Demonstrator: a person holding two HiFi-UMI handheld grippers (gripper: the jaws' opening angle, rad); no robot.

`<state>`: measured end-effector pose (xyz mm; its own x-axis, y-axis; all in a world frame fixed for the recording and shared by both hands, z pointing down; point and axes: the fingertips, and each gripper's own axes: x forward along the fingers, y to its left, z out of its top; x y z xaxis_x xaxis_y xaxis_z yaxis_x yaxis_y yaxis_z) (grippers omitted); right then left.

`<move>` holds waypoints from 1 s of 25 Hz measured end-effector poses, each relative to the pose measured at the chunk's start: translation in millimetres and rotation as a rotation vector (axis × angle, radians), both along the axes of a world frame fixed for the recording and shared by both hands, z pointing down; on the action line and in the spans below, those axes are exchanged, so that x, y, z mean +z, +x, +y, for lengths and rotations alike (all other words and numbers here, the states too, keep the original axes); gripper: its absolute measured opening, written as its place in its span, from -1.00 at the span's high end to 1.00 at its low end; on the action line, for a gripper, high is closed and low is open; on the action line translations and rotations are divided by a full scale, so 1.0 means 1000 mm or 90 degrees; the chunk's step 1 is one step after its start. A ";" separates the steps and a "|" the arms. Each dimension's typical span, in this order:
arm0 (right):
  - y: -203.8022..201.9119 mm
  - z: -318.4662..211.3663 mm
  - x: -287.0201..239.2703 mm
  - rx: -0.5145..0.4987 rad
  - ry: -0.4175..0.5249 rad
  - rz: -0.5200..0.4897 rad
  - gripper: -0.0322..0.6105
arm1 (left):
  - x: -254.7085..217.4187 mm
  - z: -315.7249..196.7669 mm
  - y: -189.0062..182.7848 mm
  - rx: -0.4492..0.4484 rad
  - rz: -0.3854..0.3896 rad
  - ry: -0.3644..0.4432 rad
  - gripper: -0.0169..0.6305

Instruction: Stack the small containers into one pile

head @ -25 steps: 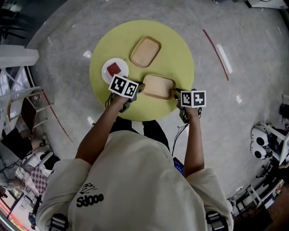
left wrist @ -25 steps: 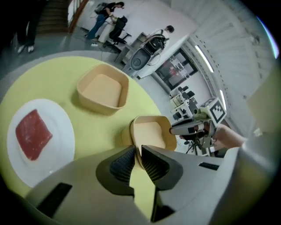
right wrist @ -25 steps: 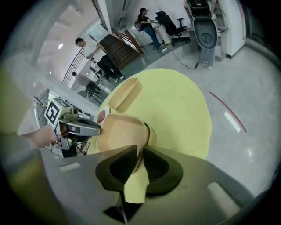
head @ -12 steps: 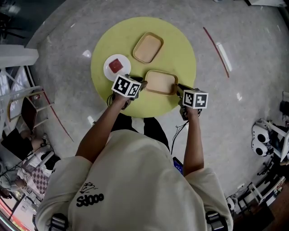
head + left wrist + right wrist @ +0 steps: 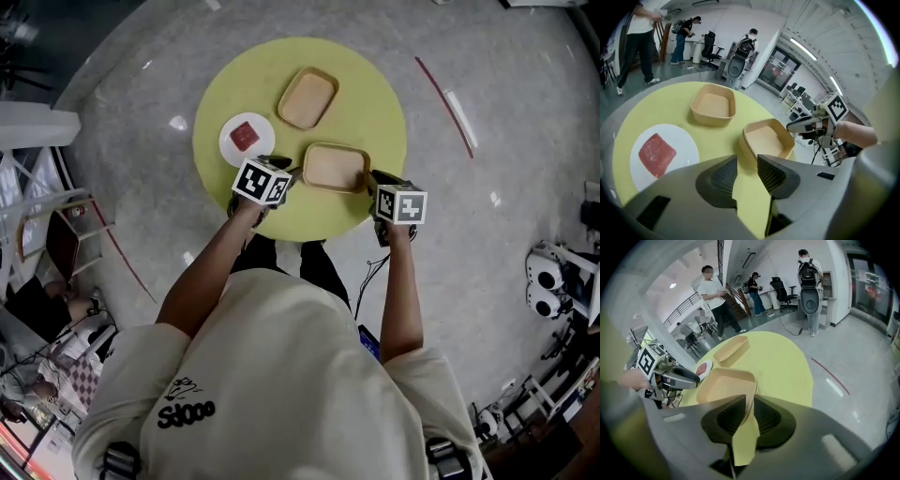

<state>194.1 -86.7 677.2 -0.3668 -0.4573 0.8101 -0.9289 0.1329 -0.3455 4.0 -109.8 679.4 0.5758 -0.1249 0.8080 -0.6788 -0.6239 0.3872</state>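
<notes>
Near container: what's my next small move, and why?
Probably lift the near container with the right gripper, shut on its rim, toward the far container, which stands apart. The left gripper has just been opening its jaws; nothing lies between them.

1. Table [image 5: 375,103]: plain yellow-green top, one even tone across the whole round surface.
2. Near container [image 5: 335,168]: pale tan inside and out, plain.
3. Far container [image 5: 307,97]: same pale tan, plain; slightly warmer on the floor of the tray.
4. Plate [image 5: 227,142]: plain white.
5. Slab [image 5: 245,136] on the plate: dull red, mottled with lighter pink in the left gripper view.
6. Floor [image 5: 487,56]: grey, finely speckled, with pale glare spots.
7. Line [image 5: 444,105] on the floor: thin, red; short white strip [image 5: 461,110] just beside it.
8. Shirt [image 5: 281,375]: cream, with a small black print [image 5: 186,408] on the back.
9. Trousers [image 5: 319,267]: dark, near black.
</notes>
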 end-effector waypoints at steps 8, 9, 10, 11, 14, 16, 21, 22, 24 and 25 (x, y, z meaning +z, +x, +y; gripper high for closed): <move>0.010 -0.002 -0.038 0.048 0.054 -0.001 0.70 | -0.014 -0.030 -0.025 -0.113 0.042 -0.005 0.53; 0.007 -0.005 -0.044 0.047 0.064 -0.003 0.70 | -0.015 -0.036 -0.027 -0.122 0.046 -0.004 0.53; 0.004 -0.007 -0.050 0.045 0.073 -0.005 0.70 | -0.015 -0.042 -0.027 -0.137 0.060 -0.012 0.53; 0.000 -0.009 -0.056 0.043 0.081 -0.006 0.70 | -0.015 -0.049 -0.026 -0.161 0.081 -0.028 0.53; -0.008 -0.011 -0.074 0.044 0.102 -0.014 0.70 | -0.013 -0.068 -0.023 -0.263 0.156 -0.083 0.53; -0.010 -0.012 -0.085 0.045 0.113 -0.017 0.70 | -0.010 -0.083 -0.017 -0.320 0.193 -0.106 0.53; -0.012 -0.012 -0.098 0.058 0.124 -0.027 0.70 | 0.008 -0.106 -0.006 -0.400 0.227 -0.157 0.53; -0.013 -0.011 -0.096 0.063 0.122 -0.029 0.70 | 0.012 -0.108 -0.007 -0.407 0.225 -0.163 0.53; -0.017 -0.007 -0.092 0.070 0.114 -0.031 0.70 | 0.018 -0.111 -0.010 -0.419 0.226 -0.174 0.53; -0.019 -0.005 -0.089 0.073 0.109 -0.031 0.70 | 0.021 -0.113 -0.012 -0.425 0.229 -0.179 0.53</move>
<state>175.6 -91.6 588.0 -0.3417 -0.6274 0.6997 -0.9240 0.0883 -0.3721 -8.2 -222.6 700.4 0.6821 -0.3541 0.6398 -0.6779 0.0218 0.7348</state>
